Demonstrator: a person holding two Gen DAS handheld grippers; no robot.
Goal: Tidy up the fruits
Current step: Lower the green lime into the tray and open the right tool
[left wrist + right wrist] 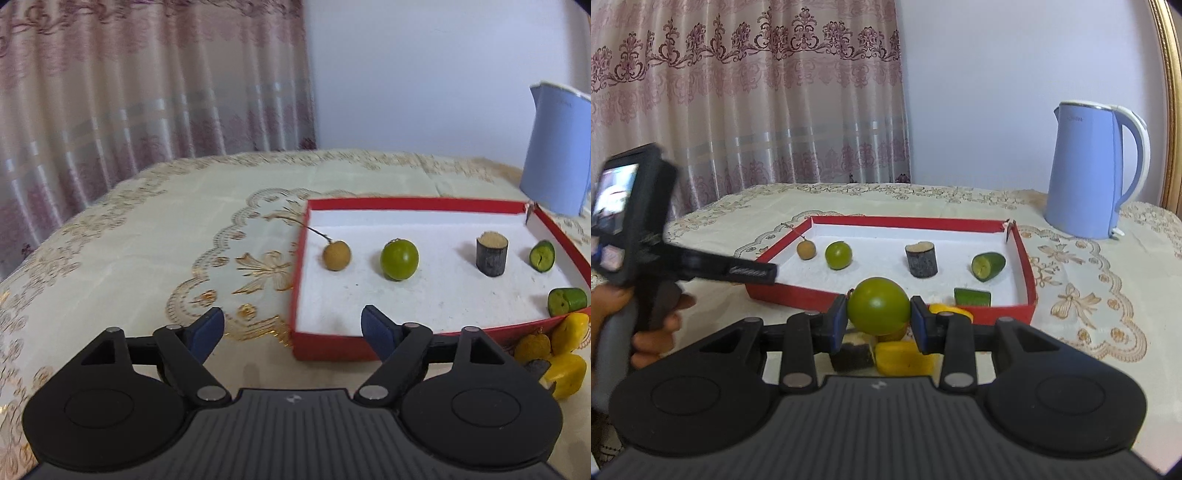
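right gripper (879,317), lower centre: jaws clamped on a green fruit (878,311) in front of the red tray (1030,280). left gripper (291,325): jaws wide apart, empty, at the tray's near left corner.

Glossy plastic kettle (1082,173), matt cardboard tray (1030,280), embroidered cloth tablecloth (1089,295).

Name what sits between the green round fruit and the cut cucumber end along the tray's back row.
A dark, bark-covered stub stands upright between green round fruit and cucumber end; both views show it.
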